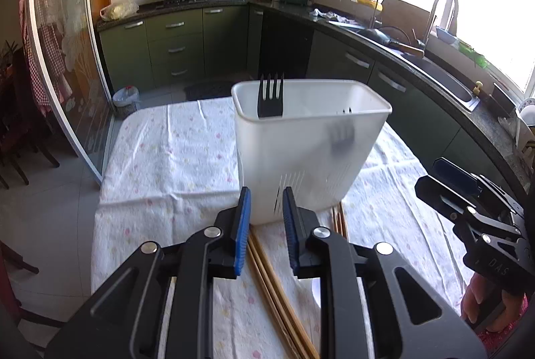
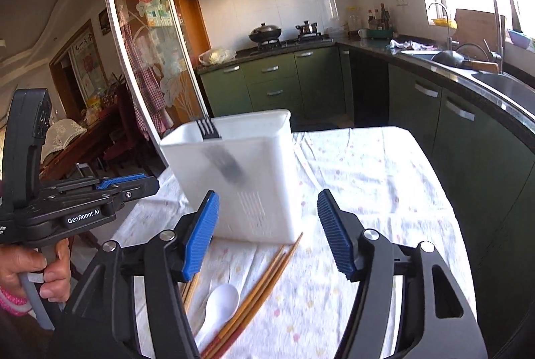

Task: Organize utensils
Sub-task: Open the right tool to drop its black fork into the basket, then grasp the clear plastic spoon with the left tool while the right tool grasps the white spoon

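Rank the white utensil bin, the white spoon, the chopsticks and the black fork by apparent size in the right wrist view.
1. White utensil bin, clearly largest.
2. Chopsticks, longest after it, though close to the camera.
3. White spoon and black fork: unsure, both partly hidden.

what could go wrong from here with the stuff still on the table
1. The chopsticks lie loose and crossed, close against the white holder; a claw reaching for one could nudge the others or bump the holder.
2. The white spoon lies against the chopsticks, so a pinch may catch both.
3. The holder looks light, with a black fork leaning inside; a knock might tip it.
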